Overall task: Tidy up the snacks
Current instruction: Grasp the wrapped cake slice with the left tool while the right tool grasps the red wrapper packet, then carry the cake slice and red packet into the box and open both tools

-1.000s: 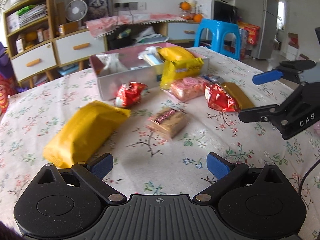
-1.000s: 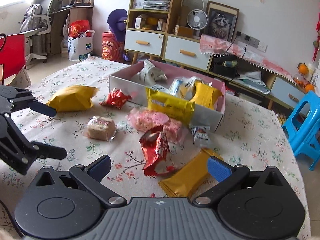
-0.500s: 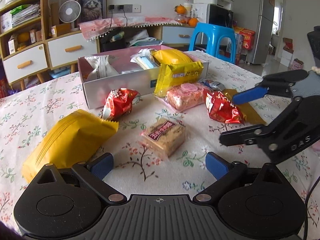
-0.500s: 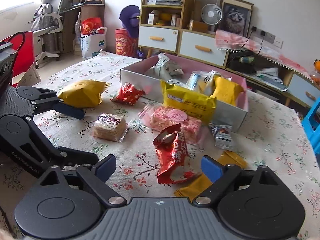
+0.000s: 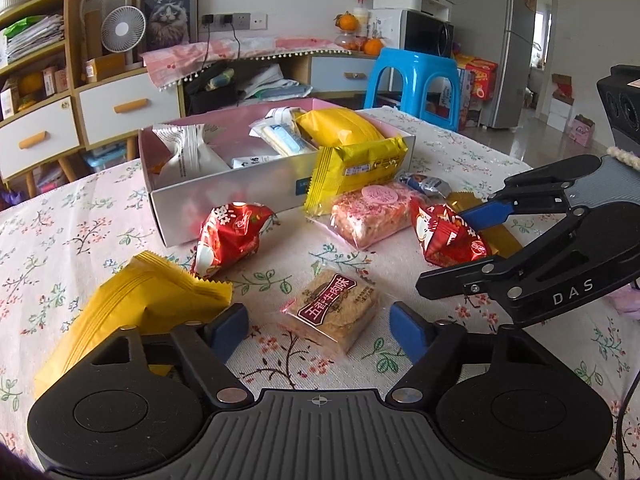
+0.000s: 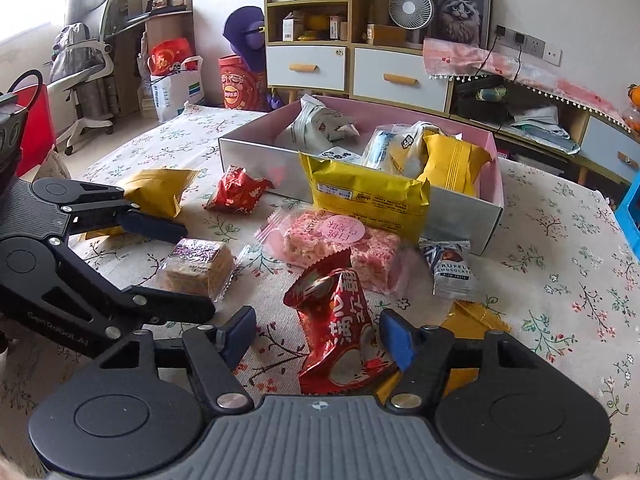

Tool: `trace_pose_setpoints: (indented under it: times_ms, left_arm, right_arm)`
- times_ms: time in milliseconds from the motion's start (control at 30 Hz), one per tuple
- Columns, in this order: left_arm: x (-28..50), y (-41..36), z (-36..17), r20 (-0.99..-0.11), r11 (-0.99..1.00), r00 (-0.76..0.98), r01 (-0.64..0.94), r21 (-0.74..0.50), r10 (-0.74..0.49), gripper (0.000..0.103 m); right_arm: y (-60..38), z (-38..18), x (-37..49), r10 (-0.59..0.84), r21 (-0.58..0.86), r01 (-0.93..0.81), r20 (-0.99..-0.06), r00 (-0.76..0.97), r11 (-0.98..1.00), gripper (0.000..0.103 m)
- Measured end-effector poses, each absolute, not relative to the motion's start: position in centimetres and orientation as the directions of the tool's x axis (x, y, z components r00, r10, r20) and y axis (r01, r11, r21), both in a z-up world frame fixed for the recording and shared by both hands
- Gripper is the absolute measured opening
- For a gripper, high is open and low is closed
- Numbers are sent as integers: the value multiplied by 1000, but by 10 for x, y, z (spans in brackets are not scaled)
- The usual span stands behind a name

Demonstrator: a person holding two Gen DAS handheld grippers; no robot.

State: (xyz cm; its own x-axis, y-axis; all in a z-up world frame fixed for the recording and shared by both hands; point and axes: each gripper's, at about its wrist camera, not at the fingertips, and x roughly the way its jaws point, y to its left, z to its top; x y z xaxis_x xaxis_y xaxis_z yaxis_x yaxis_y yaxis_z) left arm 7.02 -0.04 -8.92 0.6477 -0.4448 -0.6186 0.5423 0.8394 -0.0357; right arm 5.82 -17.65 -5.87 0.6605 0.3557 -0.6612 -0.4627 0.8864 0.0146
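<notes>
Left gripper closing around biscuit pack, right gripper closing around red bag; neither pinching yet. Both looking light, crinkly, crushable; grabbing mid-body gently.

Closing left tongs astride the brown cracker pack, pads seemingly short of its wrapper.

Left gripper angled down toward the table, jaws closing, pads not yet pressing anything; right gripper likewise tilted down — jaws closing too, its fingers crossing the left camera's view.
</notes>
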Motion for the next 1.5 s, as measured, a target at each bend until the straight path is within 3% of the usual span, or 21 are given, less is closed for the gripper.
trace_pose_setpoints:
  times_ms: [233, 333, 667, 700, 1500]
  left_arm:
    - [70, -1, -87, -618, 843, 649, 536, -43, -444, 52]
    - [68, -1, -86, -618, 845, 649, 534, -45, -443, 48]
    - [64, -1, -84, -613, 852, 658, 521, -48, -437, 42]
    - [63, -1, -83, -613, 851, 657, 523, -49, -439, 37]
    - [62, 10, -57, -567, 879, 701, 468, -92, -433, 37]
  right_arm:
    - [-172, -56, 60, 362, 12, -473, -661, 657, 881, 41]
    - [-171, -55, 59, 365, 12, -477, -660, 656, 879, 34]
    - [-167, -50, 55, 368, -7, -490, -650, 665, 872, 29]
    - [-167, -50, 54, 369, -8, -491, -649, 665, 871, 29]
    - [-170, -25, 57, 394, 16, -478, -593, 702, 878, 29]
